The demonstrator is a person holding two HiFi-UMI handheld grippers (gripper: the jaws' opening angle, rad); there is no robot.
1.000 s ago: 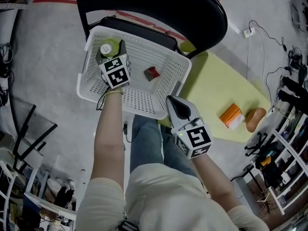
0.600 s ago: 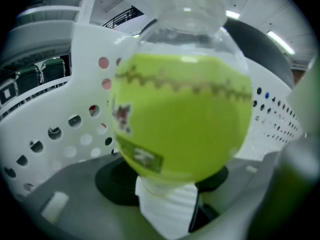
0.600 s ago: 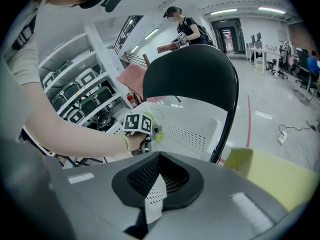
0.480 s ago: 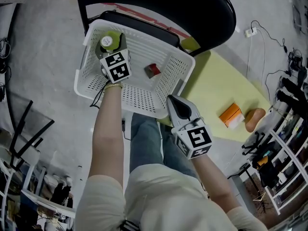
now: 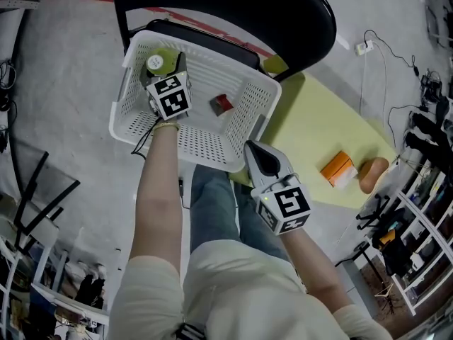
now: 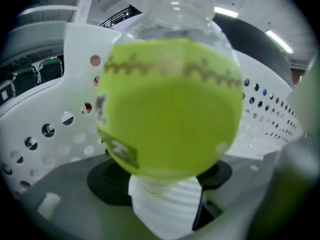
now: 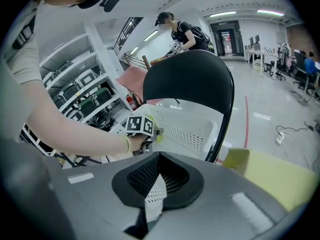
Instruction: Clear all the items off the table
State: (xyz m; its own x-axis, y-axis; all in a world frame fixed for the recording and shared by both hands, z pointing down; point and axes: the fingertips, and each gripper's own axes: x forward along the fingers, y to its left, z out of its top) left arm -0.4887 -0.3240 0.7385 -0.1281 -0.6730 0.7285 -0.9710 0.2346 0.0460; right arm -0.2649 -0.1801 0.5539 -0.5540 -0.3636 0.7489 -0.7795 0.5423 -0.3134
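1. The left gripper [image 5: 164,68] is sitting in almost the same spot as a second ago, low inside the white basket [image 5: 248,112]. Its jaws have just been opening. They are now standing apart with the green-labelled bottle [image 5: 158,61] between them, and they are not squeezing it.
2. The bottle is staying upright in the basket's far left corner, as in the earlier frames. In the left gripper view it is filling most of the picture.
3. The right gripper [image 5: 259,156] is hovering where it was before, over the basket's near right corner and beside the table's near left corner. Its jaws are closed together with nothing in them.
4. The small red item [image 5: 222,104] is lying on the basket floor toward the right wall, unmoved and well apart from the bottle.
5. The basket is resting on a black chair [image 5: 233,6], and the chair back is rising behind the basket's far edge. The basket's right wall is standing between the basket's contents and the yellow table [image 5: 311,126].
6. An orange box [image 5: 338,170] and a brown rounded item [image 5: 372,175] are still lying on the table near its right edge, just beside each other. Neither gripper is near them.
7. Around the scene, a shelf rack [image 5: 425,211] is standing past the table's right edge and a power strip [image 5: 365,47] is lying on the floor.
8. Count:
   - two grippers
   - one basket
   - one chair
   - one bottle
   - one red item
   - one orange box
   - one brown item
   - two items in the basket, two on the table
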